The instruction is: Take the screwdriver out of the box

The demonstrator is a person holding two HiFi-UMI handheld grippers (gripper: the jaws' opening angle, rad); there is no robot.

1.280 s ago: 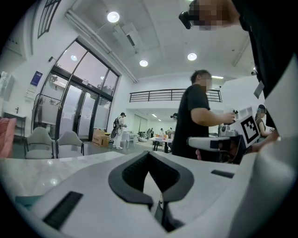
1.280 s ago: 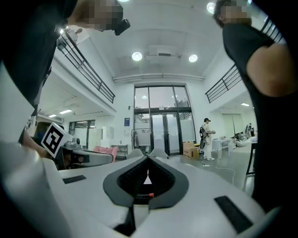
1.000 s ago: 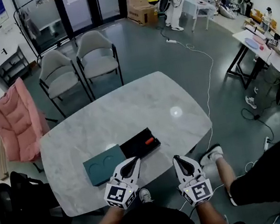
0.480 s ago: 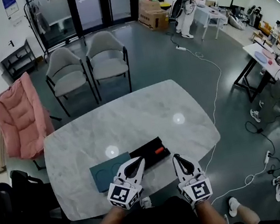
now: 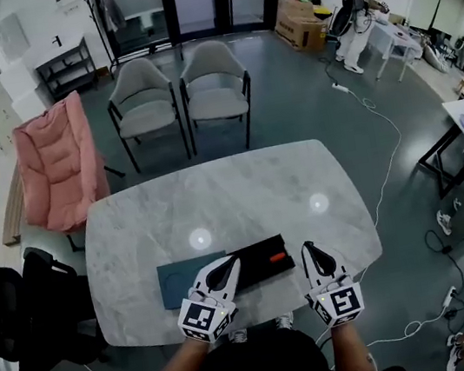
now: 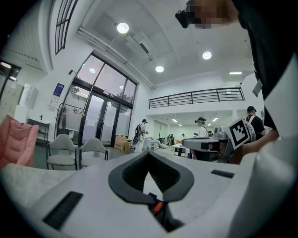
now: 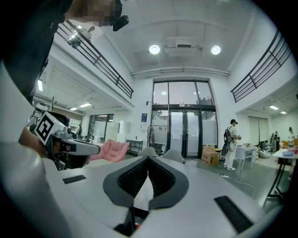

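The long white marble-look table (image 5: 243, 196) sits squarer in the head view than it did a second ago. The two grey padded chairs (image 5: 183, 100) are now straight beyond its far edge, where before they stood off to the far left. The person in black who was seated at the near right has gone out of view.

The flat black open box (image 5: 260, 248) lies near the table's near edge and has not shifted on it. The screwdriver with the orange handle (image 5: 277, 257) is inside, toward the right end. The dark teal flat lid (image 5: 182, 281) lies touching the box's left side.

The left gripper (image 5: 226, 266) has come forward. Its tips are over the box's near left corner, about where lid and box meet. In the left gripper view its jaws meet at the tips with nothing between them.

The right gripper (image 5: 311, 250) has swung out to the right. It is just beside the box's right end and over the table, while a second ago it hung back at the near edge. In the right gripper view its jaws are closed tip to tip and empty.

The pink cushioned folding chair (image 5: 57, 165) stands off the far left corner. A standing person with a backpack (image 5: 357, 9) is well away at the far right.
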